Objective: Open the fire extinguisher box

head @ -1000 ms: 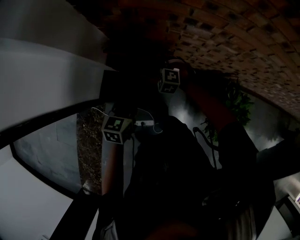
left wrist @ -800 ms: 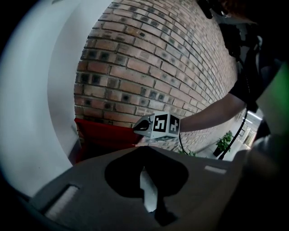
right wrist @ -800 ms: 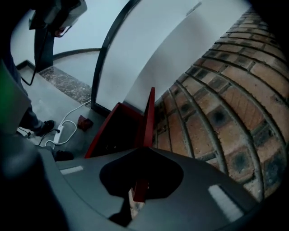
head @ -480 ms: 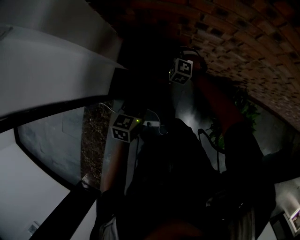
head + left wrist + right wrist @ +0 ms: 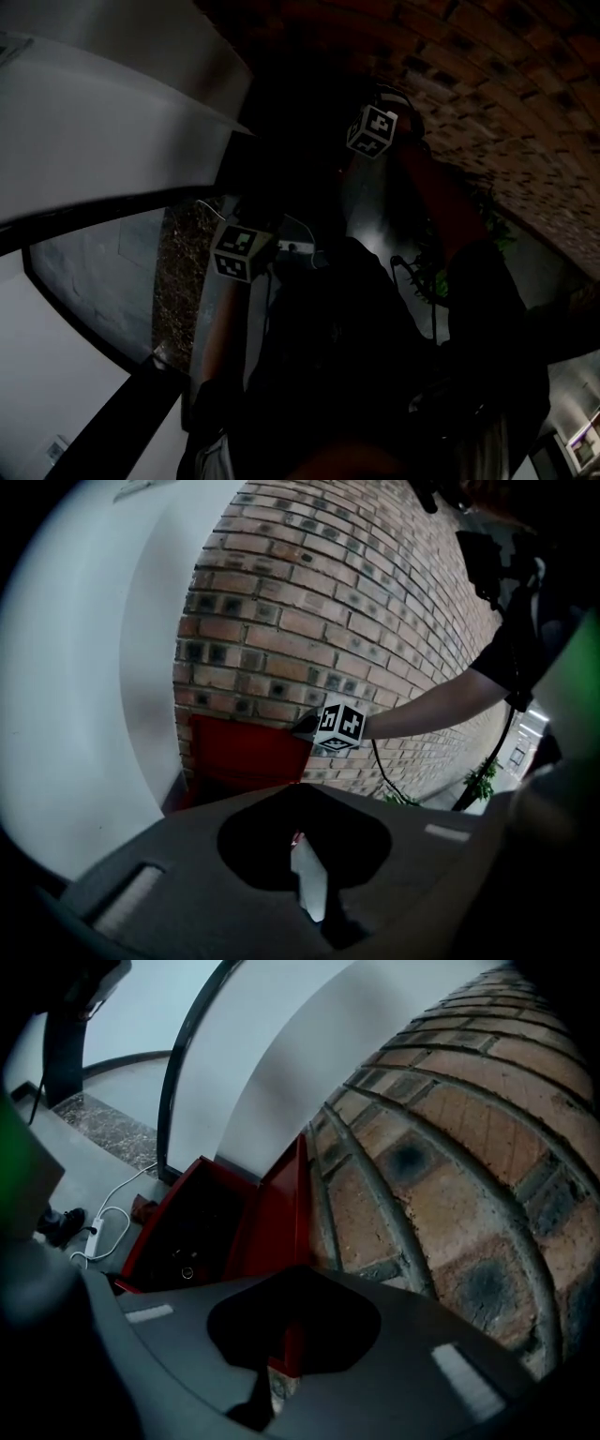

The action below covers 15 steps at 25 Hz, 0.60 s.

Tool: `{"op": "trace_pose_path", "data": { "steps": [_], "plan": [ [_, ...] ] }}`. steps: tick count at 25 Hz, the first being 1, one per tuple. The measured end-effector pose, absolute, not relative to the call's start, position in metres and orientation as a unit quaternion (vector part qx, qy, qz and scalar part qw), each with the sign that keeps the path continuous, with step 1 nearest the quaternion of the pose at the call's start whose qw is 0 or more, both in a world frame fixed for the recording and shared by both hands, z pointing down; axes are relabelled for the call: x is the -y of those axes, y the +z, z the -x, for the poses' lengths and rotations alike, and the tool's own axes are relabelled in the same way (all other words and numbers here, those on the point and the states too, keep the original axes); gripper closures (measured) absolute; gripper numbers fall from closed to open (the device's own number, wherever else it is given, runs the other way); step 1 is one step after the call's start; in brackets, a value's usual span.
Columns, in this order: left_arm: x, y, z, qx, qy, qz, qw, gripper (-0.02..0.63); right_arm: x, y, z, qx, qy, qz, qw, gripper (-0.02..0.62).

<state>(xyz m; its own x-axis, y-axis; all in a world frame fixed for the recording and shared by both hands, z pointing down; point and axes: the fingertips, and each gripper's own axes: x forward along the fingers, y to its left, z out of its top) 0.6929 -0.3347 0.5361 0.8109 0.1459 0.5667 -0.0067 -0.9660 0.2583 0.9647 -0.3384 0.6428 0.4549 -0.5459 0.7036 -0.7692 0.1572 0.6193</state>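
Note:
The red fire extinguisher box [image 5: 187,1232] stands on the floor against the brick wall, with its dark inside showing. Its red door [image 5: 277,1213] is swung up towards the bricks. My right gripper [image 5: 281,1349] is shut on the door's edge, and a red strip runs in between its jaws. In the left gripper view the same door [image 5: 244,752] is a red panel, with the right gripper's marker cube [image 5: 339,727] at its upper right corner. My left gripper [image 5: 295,841] hangs back from the box, its tips together on nothing. The head view is very dark and shows only the two cubes [image 5: 234,251] [image 5: 373,129].
The brick wall [image 5: 450,1147] rises right behind the door. A white curved wall [image 5: 84,714] stands to the box's left. A white power strip with its cable [image 5: 94,1232] lies on the floor beside the box. A potted plant [image 5: 483,782] grows further along the wall.
In the head view the right gripper's cube has moved up and to the right, towards the bricks. The left gripper's cube has stayed at about the same spot.

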Motion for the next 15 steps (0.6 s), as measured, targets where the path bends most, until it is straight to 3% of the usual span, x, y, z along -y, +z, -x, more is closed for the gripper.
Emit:
{"op": "trace_pose_path", "data": {
  "steps": [15],
  "plan": [
    [0.326, 0.536, -0.702, -0.044, 0.308, -0.943, 0.116, 0.606, 0.335, 0.646, -0.966, 0.521, 0.098, -0.637, 0.559, 0.607]
  ]
}}
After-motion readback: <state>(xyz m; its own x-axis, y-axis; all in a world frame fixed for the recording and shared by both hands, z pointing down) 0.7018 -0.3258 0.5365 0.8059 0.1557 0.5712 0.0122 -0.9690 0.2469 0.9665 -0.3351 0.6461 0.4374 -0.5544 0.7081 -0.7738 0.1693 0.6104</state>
